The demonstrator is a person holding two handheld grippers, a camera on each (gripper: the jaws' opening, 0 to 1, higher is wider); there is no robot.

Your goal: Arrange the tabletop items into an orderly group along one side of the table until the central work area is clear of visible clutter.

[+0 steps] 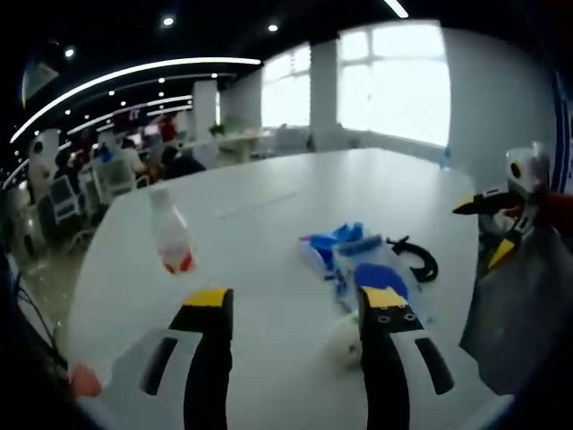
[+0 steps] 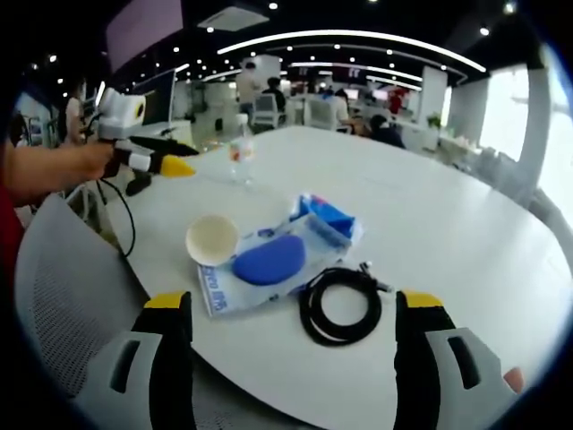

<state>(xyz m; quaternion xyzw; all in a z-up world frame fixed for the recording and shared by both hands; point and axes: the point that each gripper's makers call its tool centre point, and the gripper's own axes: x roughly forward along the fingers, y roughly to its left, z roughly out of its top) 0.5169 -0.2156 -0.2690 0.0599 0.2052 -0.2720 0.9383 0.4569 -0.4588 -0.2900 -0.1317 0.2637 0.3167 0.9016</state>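
On the white table (image 1: 295, 197) (image 2: 430, 206) lies a clear-and-blue plastic pack (image 1: 333, 249) (image 2: 313, 228) with a blue oval pad (image 1: 383, 278) (image 2: 269, 262) on it. Beside it are a white cup (image 1: 343, 345) (image 2: 212, 239), partly behind my jaw in the left gripper view, and a coiled black cable (image 1: 415, 259) (image 2: 340, 305). A clear bottle with a red label (image 1: 170, 237) (image 2: 239, 154) stands apart. My left gripper (image 1: 297, 305) (image 2: 179, 153) hovers open over the table's edge. My right gripper (image 2: 295, 305) (image 1: 482, 233) is open too, short of the cable, holding nothing.
A grey mesh chair back (image 1: 519, 305) (image 2: 63, 296) stands at the table's near edge between my grippers. A hand and forearm (image 2: 63, 170) hold the left gripper. Further desks, chairs and seated people (image 1: 116, 161) fill the room behind; windows (image 1: 394, 81) are on the far wall.
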